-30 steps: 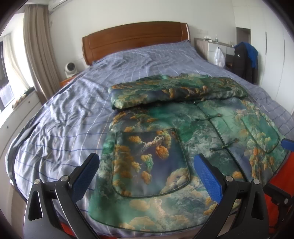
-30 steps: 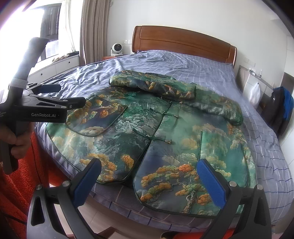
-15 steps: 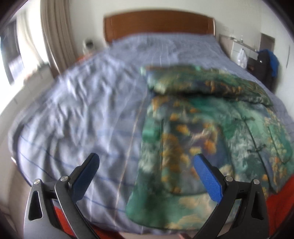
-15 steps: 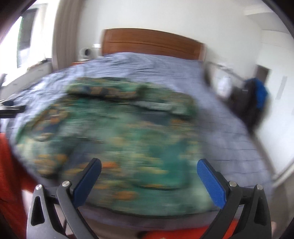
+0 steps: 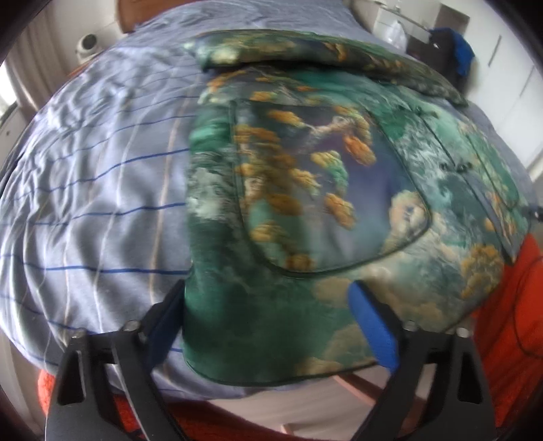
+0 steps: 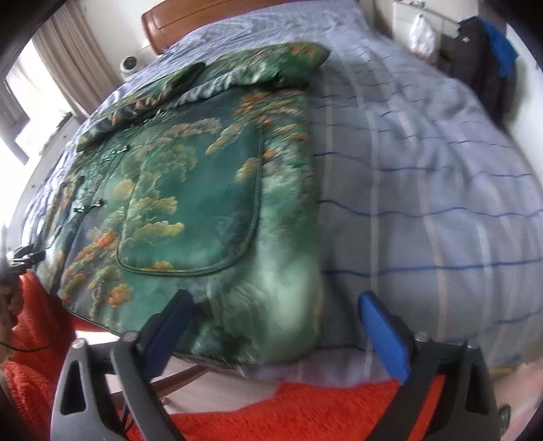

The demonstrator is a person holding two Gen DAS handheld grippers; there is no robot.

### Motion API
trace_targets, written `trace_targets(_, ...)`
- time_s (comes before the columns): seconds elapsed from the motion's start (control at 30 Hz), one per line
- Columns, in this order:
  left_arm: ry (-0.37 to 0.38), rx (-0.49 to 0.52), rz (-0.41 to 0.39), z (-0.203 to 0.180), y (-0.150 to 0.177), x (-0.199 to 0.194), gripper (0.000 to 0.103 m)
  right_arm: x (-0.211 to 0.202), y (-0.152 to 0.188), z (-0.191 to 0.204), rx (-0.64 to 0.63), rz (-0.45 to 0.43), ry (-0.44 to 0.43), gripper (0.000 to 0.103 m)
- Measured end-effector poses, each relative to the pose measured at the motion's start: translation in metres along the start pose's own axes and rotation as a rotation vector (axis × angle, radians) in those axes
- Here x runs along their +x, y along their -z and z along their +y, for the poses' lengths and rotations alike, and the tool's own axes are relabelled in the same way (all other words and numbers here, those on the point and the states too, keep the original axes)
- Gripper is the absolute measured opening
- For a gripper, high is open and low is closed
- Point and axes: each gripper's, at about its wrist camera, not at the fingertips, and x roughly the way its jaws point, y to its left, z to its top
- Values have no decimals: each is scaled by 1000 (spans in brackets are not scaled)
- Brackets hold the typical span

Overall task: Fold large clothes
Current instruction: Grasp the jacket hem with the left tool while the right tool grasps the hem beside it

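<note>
A green padded jacket (image 5: 322, 190) with orange and gold cloud print lies flat on the bed, front up. Its sleeves (image 5: 305, 51) are folded across the far end. My left gripper (image 5: 271, 329) points steeply down over the jacket's near left hem corner. The corner lies between the jaws, which are closing; the pads do not press on it. My right gripper (image 6: 276, 334) stands the same way over the jacket's (image 6: 203, 210) near right hem corner, jaws closing, cloth between them, not pinched.
The blue striped bedsheet (image 6: 424, 169) spreads wide on both sides of the jacket. A wooden headboard (image 6: 163, 17) closes the far end. Dark and blue clothes (image 6: 485, 57) hang at the right. The person's red fleece (image 6: 305, 407) fills the near edge.
Both grippers dropped toward the near hem and tilted down. The left swung to the jacket's left corner, the right to its right corner. Both pairs of jaws have narrowed slightly.
</note>
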Motion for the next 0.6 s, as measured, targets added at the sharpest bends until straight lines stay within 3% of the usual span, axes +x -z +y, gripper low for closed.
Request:
trace_targets(0.03,-4,3,6,-1,1,1,88,5,-1,0,2,18,-19,86)
trace_targets(0.1,-6,-6,22,-1,0,2,81,17,-4,-1,10,61,-32,69)
trace_targets(0.2,-40,-29,39,8,-1,-3,61,20,-8,4,-16,100,-3,54)
trace_targets(0.27,-65,-41,50,12,-4,-7,31,13,-11,7,-33,99,25,28)
trace_targets(0.3,-64,-49,49,15,-5,-8,25,8,-12,6,-31,93,26,18)
trace_targets(0.37,-33,-89,47,20,-9,-13,17,0,-16,6,-9,78,-16,15)
trace_targets(0.47,17,-154,18,30,-14,-22,14,-10,-21,7,11,60,-54,14)
trace_targets(0.6,104,-226,-63,40,-21,-51,13,-32,-32,2,86,-11,-195,14)
